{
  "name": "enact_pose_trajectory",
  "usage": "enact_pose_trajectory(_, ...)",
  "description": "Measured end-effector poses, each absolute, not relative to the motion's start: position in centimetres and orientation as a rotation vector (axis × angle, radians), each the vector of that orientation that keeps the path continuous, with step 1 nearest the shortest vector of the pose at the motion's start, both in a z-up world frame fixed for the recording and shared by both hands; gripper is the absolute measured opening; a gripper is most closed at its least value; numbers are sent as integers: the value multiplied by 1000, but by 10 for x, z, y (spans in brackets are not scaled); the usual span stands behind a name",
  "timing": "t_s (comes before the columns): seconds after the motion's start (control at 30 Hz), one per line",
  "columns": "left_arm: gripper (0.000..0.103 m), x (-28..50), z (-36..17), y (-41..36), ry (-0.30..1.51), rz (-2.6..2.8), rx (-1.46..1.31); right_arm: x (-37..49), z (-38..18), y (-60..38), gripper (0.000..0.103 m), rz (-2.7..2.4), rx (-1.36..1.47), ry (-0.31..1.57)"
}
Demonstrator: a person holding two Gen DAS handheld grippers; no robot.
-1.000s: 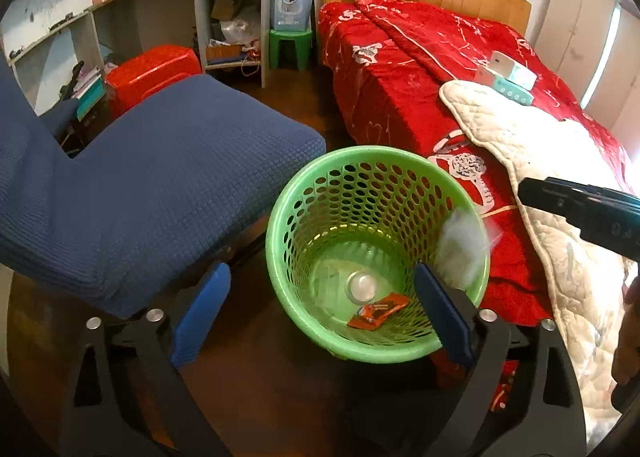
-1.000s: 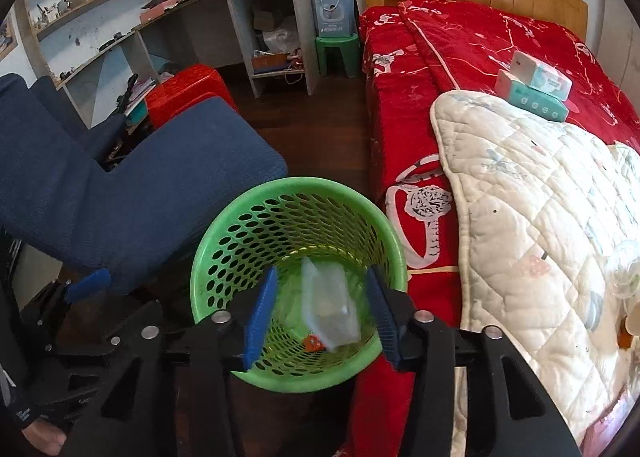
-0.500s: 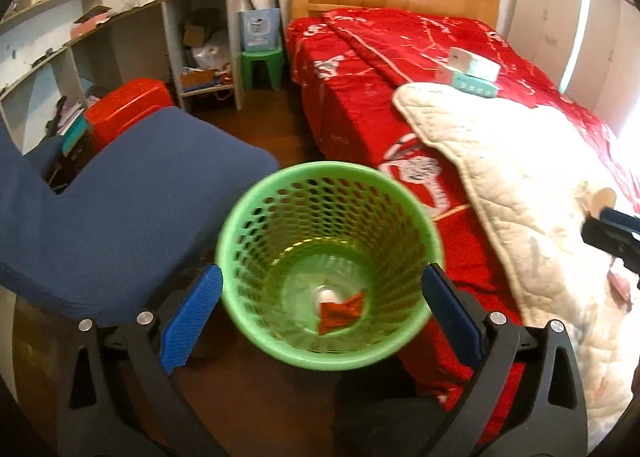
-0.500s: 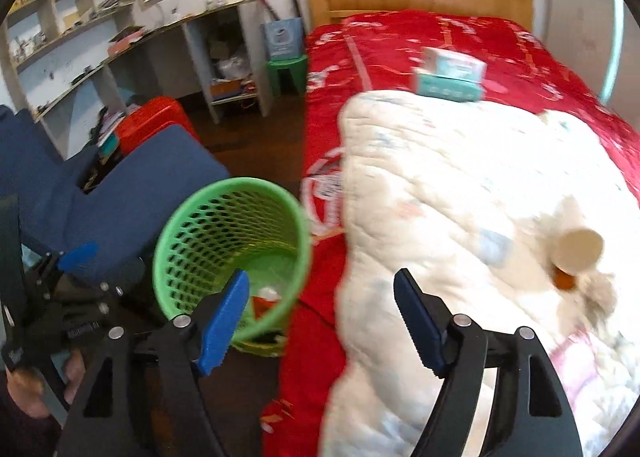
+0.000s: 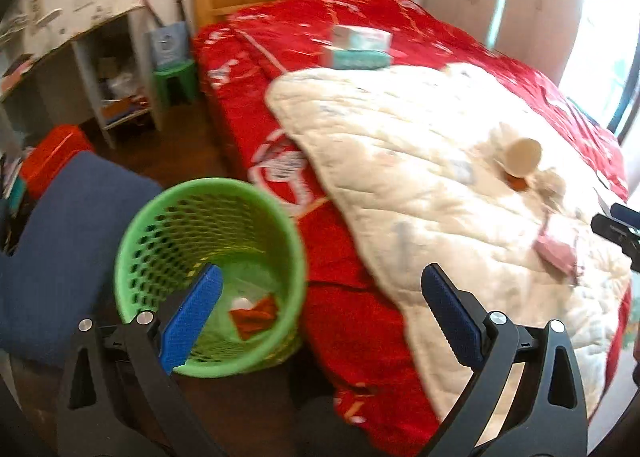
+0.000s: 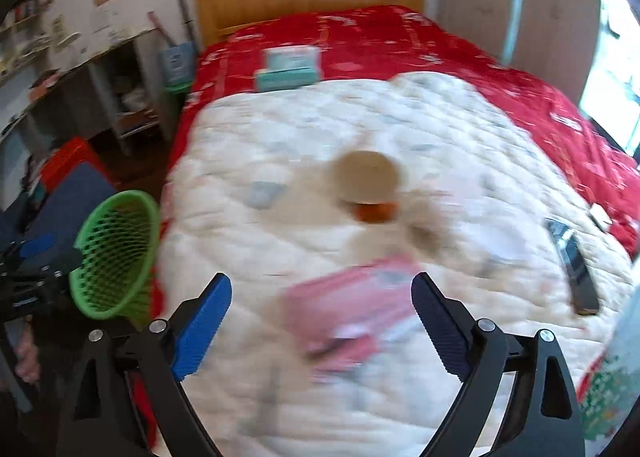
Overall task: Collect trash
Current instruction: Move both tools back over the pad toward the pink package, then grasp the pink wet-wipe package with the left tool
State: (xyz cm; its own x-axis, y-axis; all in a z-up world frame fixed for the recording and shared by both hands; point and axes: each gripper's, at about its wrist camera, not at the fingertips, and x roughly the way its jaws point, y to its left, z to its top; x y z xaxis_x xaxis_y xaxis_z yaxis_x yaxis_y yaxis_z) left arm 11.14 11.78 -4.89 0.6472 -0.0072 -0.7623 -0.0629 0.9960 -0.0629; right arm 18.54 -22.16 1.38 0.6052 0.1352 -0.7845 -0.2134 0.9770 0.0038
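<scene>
A green perforated bin stands on the floor beside the bed, with a red wrapper and a white piece inside; it also shows in the right wrist view. My left gripper is open and empty beside the bin. My right gripper is open and empty over the white quilt, just above a blurred pink wrapper. A paper cup lies on its side on the quilt beyond, with a small orange object beside it.
Teal and white boxes sit on the red bedspread. A dark phone-like object lies on the quilt at right. A blue chair and a red box stand left of the bin. Shelves line the left wall.
My right gripper dropped its clear wrapper into the bin, opened wide and swung right over the quilt to the pink wrapper. My left gripper also swung right, from the bin toward the bed.
</scene>
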Motion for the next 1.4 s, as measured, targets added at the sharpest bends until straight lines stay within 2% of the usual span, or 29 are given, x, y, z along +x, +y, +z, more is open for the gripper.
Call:
enact_pose_trajectory(0.3, 98, 137, -45, 42, 892, -144, -11, 221, 0, -323, 93, 28, -133, 913)
enact_pose_trajectory(0.53, 98, 156, -37, -18, 908, -330, 30, 256, -21, -364, 94, 10, -151, 967)
enact_pose_trajectory(0.87, 98, 179, -47, -94, 954, -525, 157, 293, -53, -369, 95, 79, -278, 1027)
enact_pose_trajectory(1.4, 98, 197, -86, -153, 1047, -677, 332, 316, -68, -351, 95, 117, -425, 1002)
